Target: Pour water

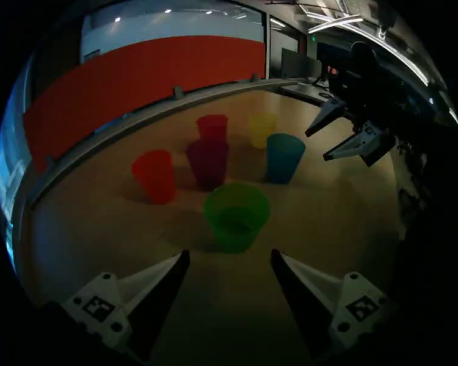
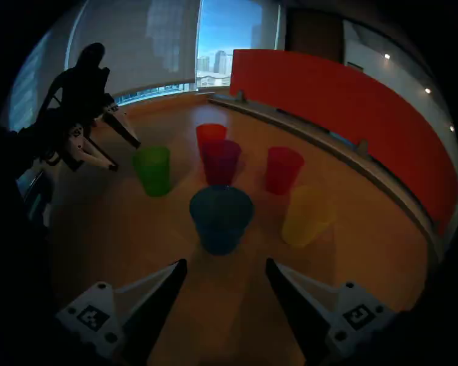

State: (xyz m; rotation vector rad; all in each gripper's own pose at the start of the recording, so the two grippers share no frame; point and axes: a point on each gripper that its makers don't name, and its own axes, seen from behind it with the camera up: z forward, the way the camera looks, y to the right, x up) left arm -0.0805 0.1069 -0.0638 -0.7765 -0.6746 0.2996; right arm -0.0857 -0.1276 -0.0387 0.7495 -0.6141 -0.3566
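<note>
Over the table (image 1: pixel 107 232), left tool (image 1: pixel 229 259) gapes toward green cup (image 1: pixel 236 216), right tool (image 2: pixel 226 265) gapes toward blue cup (image 2: pixel 221 218).

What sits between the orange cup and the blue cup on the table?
A purple cup stands between the orange cup and the blue cup, clearest in the left gripper view.

Wood table (image 2: pixel 375 262), red divider (image 1: pixel 149 73), window w/ skyline (image 2: pixel 229 36), poss. chair (image 1: pixel 363 61)
</note>
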